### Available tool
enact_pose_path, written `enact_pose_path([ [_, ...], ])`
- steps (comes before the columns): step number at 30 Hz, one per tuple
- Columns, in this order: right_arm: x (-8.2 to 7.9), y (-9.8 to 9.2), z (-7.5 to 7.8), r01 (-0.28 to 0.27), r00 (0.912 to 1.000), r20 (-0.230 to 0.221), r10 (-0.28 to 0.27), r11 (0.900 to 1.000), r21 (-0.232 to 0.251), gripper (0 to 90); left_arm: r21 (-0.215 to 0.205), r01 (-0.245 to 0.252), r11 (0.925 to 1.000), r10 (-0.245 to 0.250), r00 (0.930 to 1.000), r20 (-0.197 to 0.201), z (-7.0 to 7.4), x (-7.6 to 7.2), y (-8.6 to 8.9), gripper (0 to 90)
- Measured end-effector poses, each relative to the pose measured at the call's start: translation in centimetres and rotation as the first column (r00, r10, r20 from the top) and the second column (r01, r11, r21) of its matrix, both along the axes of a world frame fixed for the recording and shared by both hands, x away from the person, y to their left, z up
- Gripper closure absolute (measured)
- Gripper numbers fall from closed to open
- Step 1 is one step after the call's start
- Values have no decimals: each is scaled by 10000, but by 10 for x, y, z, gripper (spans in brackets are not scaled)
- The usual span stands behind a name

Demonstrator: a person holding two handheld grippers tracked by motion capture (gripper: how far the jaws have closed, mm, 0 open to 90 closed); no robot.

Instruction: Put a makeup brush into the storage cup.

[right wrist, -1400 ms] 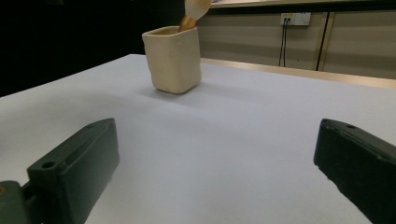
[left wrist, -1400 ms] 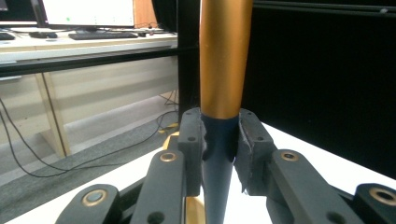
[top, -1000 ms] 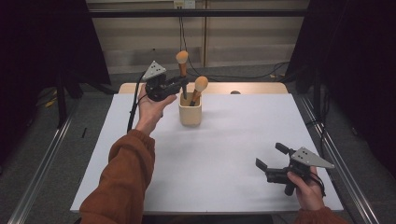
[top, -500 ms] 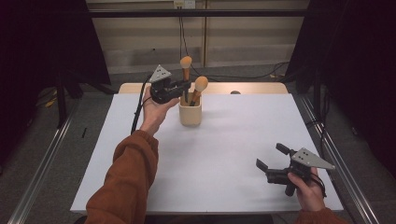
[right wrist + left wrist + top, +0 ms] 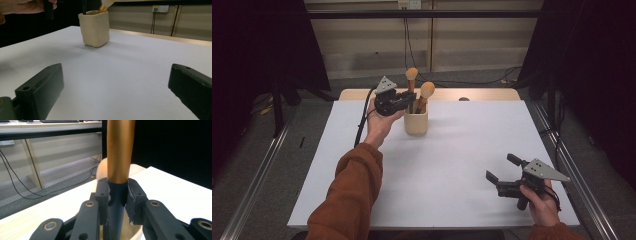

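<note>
The makeup brush (image 5: 411,82) stands upright with its lower end inside the cream cup (image 5: 416,122), clamped at its dark handle by your left hand-held gripper (image 5: 404,101), which sits just left of the cup's rim. In the left gripper view the jaws press on both sides of the brush (image 5: 120,157) where the copper ferrule meets the dark handle. A second brush (image 5: 426,92) leans in the same cup. Compared with a second ago, the held brush and your left hand sit lower, the brush deeper in the cup. Your right hand-held gripper (image 5: 503,172) rests near the front right of the white tabletop (image 5: 462,150), jaws spread wide with nothing between them, well apart from the cup. Beyond the tabletop are a grey floor, trailing cables and dark curtains on both sides.
</note>
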State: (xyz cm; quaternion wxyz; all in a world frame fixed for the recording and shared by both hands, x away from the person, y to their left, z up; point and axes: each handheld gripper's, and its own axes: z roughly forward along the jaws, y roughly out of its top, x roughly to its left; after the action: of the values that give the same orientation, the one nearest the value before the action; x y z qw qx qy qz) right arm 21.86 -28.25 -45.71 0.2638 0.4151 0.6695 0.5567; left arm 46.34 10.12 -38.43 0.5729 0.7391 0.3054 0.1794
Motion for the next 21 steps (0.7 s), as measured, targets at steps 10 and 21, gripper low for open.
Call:
enact_pose_path([
  [10,0,0,-1,-83,10000,-4,83,10000,-54,0,295,236,9993,-235,9997,-26,-10,-2,-3,742],
  [21,0,1,-1,-96,10000,-17,96,10000,6,0,423,293,9987,-285,9994,-198,-20,-4,-5,742],
])
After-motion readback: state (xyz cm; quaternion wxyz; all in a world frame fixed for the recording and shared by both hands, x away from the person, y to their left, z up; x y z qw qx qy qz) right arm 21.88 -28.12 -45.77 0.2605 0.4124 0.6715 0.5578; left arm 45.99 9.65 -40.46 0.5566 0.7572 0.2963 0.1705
